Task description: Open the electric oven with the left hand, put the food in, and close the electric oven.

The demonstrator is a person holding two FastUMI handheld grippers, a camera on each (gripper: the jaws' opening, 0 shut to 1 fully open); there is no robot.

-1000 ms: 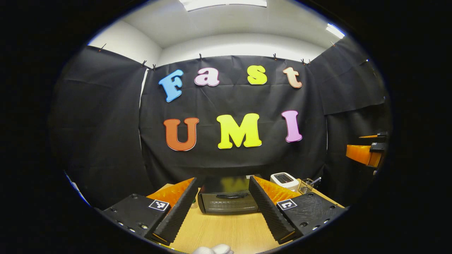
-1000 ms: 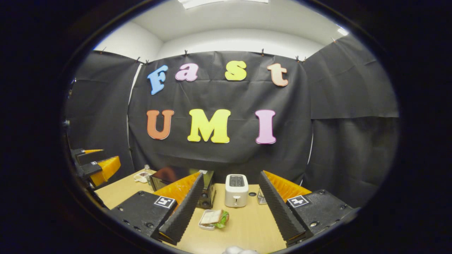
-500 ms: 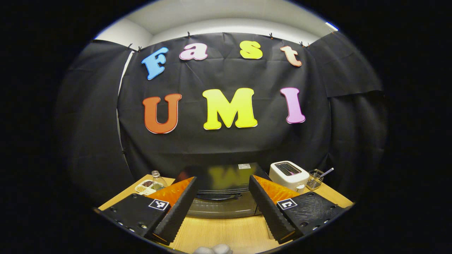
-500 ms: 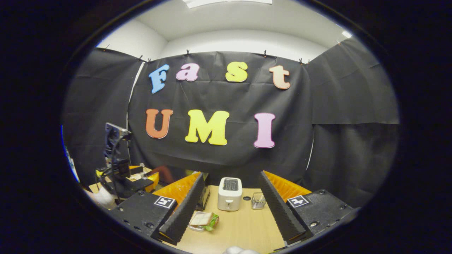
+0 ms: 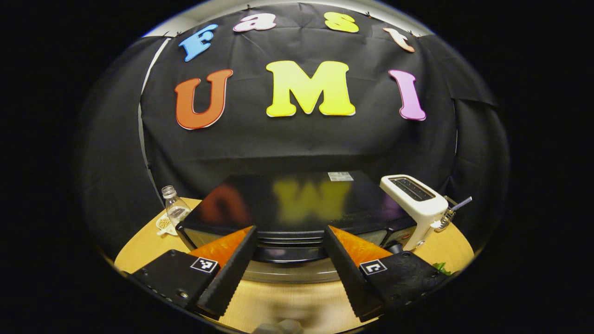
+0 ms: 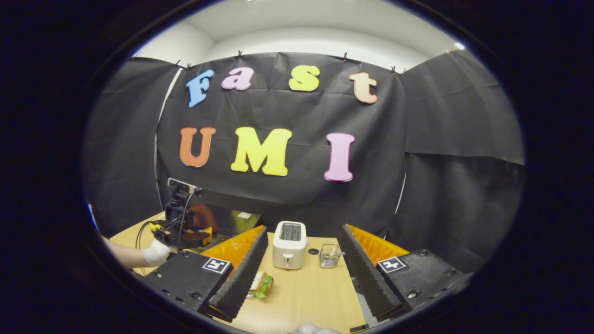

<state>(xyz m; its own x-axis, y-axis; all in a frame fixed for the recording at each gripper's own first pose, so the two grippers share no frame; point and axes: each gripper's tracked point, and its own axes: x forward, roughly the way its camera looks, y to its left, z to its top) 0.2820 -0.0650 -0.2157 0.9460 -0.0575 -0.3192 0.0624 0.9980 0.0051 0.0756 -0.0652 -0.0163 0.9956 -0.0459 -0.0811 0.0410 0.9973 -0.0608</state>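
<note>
Beside the oven (image 5: pixel 297 204), toaster (image 5: pixel 413 202), bottle (image 5: pixel 175 209)

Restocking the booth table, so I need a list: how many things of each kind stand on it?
Electric oven: 1
Toaster: 1
Sandwich: 1
Wire basket: 1
Clear bottle: 1
Snack dish: 1
Total: 6

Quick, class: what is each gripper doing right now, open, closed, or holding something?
Left gripper: open, empty, fingers either side of the oven handle.
Right gripper: open, empty, above the table.
</note>
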